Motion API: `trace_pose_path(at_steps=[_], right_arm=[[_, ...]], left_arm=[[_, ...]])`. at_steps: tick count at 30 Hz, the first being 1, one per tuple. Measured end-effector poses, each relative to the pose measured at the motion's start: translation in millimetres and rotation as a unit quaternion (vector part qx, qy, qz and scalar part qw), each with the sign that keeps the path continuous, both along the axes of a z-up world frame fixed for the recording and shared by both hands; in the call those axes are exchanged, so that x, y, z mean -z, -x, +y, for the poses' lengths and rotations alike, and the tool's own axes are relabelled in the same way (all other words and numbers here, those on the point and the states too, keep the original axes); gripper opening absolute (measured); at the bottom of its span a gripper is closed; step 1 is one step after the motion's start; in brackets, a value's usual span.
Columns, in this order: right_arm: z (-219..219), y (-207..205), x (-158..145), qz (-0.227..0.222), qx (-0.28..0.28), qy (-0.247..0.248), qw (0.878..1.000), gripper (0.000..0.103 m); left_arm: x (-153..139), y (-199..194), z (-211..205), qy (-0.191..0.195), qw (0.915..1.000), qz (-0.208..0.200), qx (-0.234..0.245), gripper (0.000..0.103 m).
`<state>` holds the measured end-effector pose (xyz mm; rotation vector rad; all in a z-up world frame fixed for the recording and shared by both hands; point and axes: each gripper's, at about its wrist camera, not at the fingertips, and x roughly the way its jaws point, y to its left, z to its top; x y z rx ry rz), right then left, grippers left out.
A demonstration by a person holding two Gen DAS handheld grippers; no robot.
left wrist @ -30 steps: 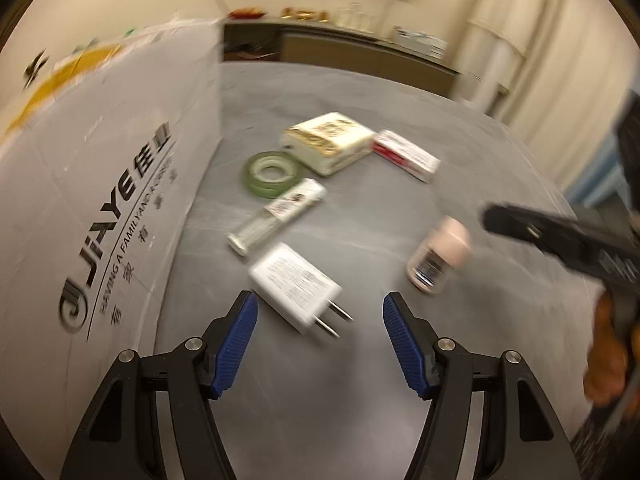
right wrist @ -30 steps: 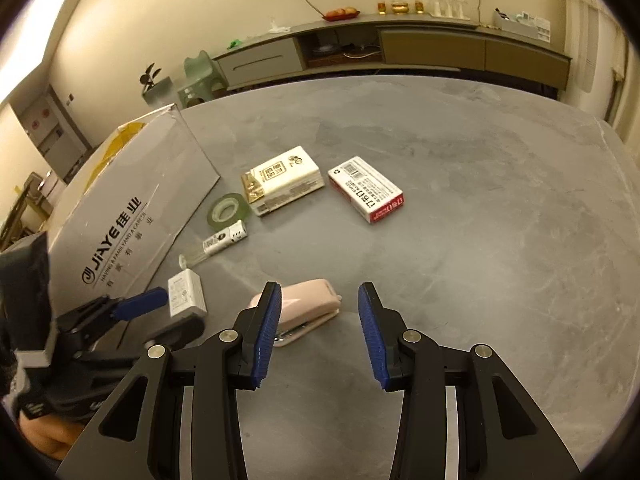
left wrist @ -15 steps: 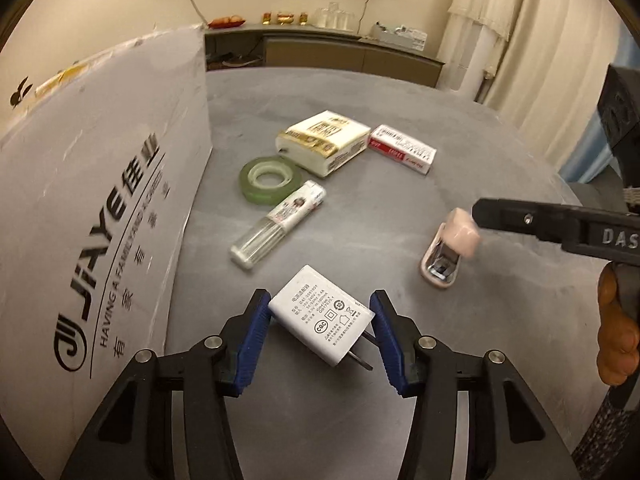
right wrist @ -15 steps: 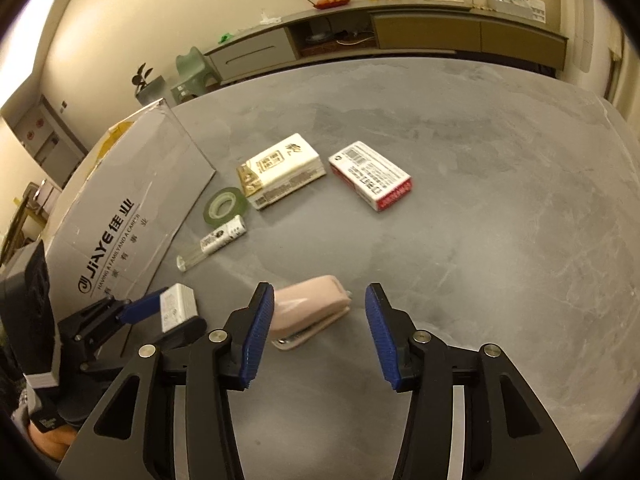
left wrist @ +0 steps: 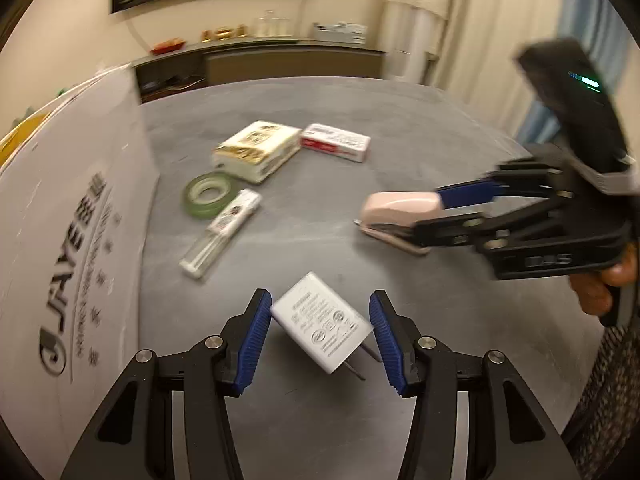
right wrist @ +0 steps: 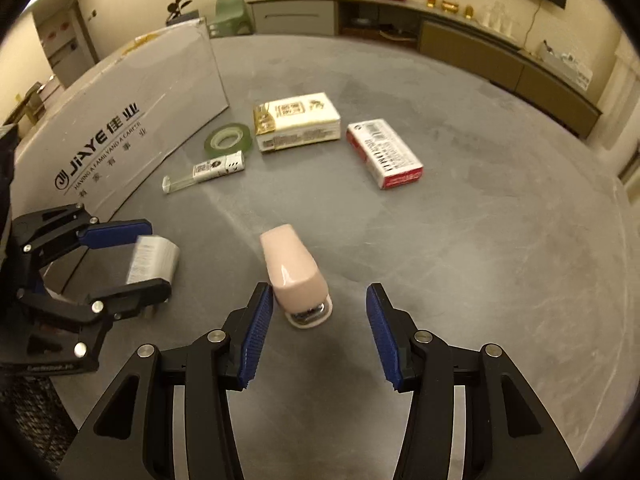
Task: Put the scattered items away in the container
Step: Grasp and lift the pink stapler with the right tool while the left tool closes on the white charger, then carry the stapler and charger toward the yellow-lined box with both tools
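A grey table (right wrist: 480, 240) fills the room's foreground, with a long sideboard (right wrist: 472, 46) against the cream wall behind it. Along our left stands the cardboard box (right wrist: 120, 120), printed with a logo.

Our left claw (left wrist: 318, 336) grips the white charger (left wrist: 320, 322) between its blue pads, corner to corner, prongs pointing down to the right; from the right wrist view we see the charger held above the table just beside the box.

Our right claw (right wrist: 316, 334) stands wide around the pink stapler (right wrist: 294, 274). The left pad touches or nearly touches it; the right pad is well apart. The stapler appears to rest on the table.

Farther off lie the green tape roll (right wrist: 228, 139), a clear tube with a label (right wrist: 206, 172) just beside it, a cream-and-gold packet (right wrist: 298, 120), and a red-and-white box (right wrist: 382, 153), all on the table outside the cardboard box.
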<state>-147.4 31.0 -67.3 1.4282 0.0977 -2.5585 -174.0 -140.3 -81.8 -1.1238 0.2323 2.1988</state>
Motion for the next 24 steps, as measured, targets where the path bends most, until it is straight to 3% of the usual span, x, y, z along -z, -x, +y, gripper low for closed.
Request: trace_pose_path(at_steps=[3, 4, 5, 9, 12, 17, 18, 19, 21, 24], right_arm=[[-5.8, 0.7, 1.6, 0.009, -0.003, 0.006, 1.000, 0.052], [-10.4, 2.7, 3.9, 0.009, -0.009, 0.000, 1.000, 0.052], [-14.3, 5.1, 5.0, 0.012, -0.014, -0.005, 1.000, 0.052], [-19.4, 14.1, 12.1, 0.005, -0.023, -0.005, 1.000, 0.051], [-20.4, 14.5, 12.9, -0.011, -0.022, 0.003, 1.000, 0.037], [-23.9, 10.7, 10.0, 0.009, -0.025, -0.011, 1.000, 0.037], [-24.2, 11.7, 11.7, 0.011, -0.025, -0.013, 1.000, 0.037], [-24.2, 13.0, 14.4, 0.012, -0.024, -0.014, 1.000, 0.037], [-22.0, 16.9, 20.3, -0.004, -0.020, 0.005, 1.000, 0.029], [-19.6, 18.1, 19.5, -0.011, -0.011, 0.024, 1.000, 0.028]], left_arm=[[3.5, -1.6, 6.9, 0.003, 1.0000, -0.006, -0.006, 0.060], [5.6, -1.8, 11.0, 0.011, 0.9999, -0.006, -0.004, 0.059], [8.2, -1.0, 13.7, 0.018, 0.9998, -0.008, -0.004, 0.050], [13.6, 3.6, 8.2, 0.015, 0.9998, -0.014, -0.010, 0.050], [16.5, 8.1, 1.9, 0.014, 0.9996, -0.012, -0.023, 0.050], [19.7, 2.1, 4.2, 0.038, 0.9986, -0.003, -0.036, 0.061], [19.6, -0.8, 6.1, 0.045, 0.9985, 0.003, -0.030, 0.059], [19.0, -3.3, 7.5, 0.050, 0.9984, 0.009, -0.023, 0.047], [18.4, -2.7, 5.1, 0.041, 0.9990, 0.002, -0.017, 0.047], [18.1, 3.1, 0.3, 0.023, 0.9994, -0.012, -0.022, 0.047]])
